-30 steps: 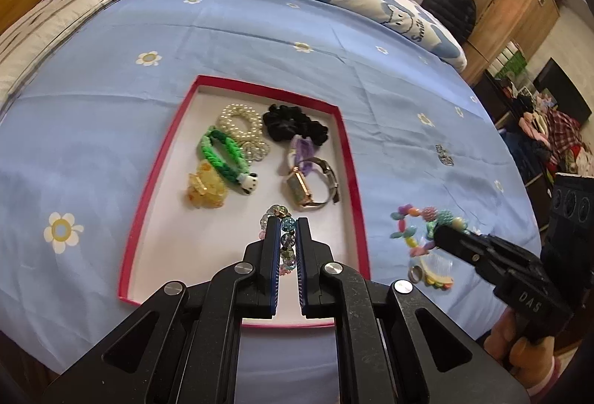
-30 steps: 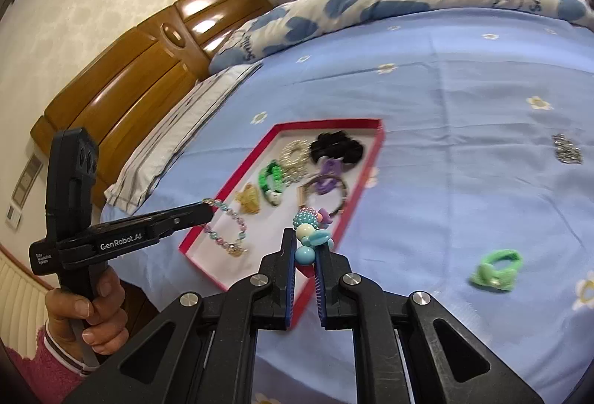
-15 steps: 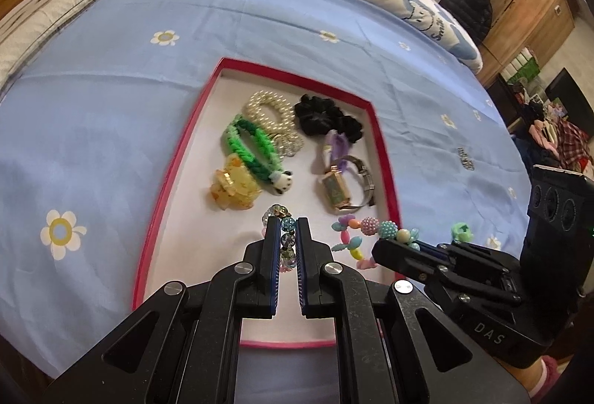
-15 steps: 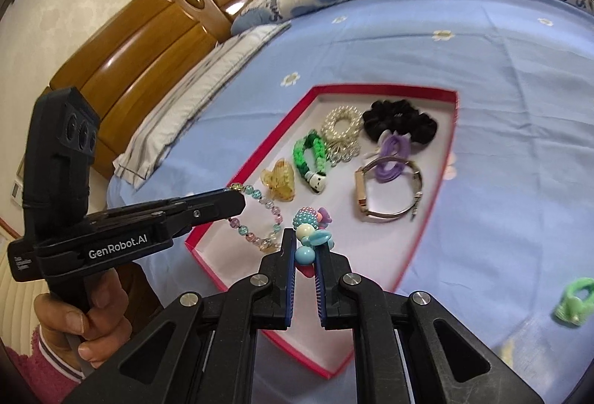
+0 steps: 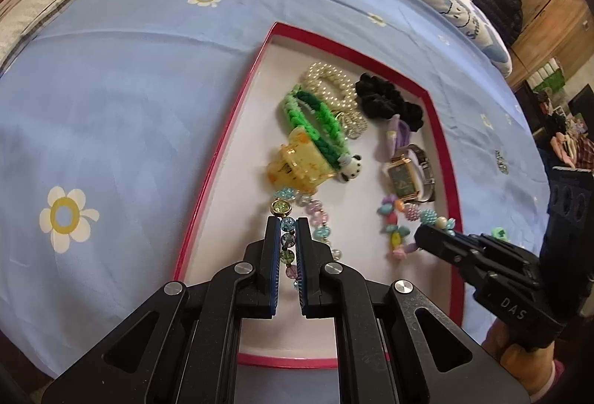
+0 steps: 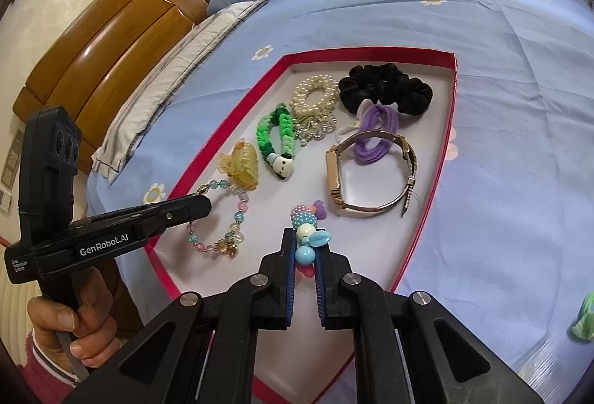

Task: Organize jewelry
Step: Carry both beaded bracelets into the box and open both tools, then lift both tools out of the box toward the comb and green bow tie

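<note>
Left wrist: pastel glass-bead bracelet (image 5: 293,229), loop sagging.

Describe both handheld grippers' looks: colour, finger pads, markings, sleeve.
Both are matte black with silver pivot screws and blue ribbed pads. The left gripper reads "GenRobot.AI"; the right gripper reads "DAS". The hand on the left one wears a pink sleeve. No cables visible.
</note>
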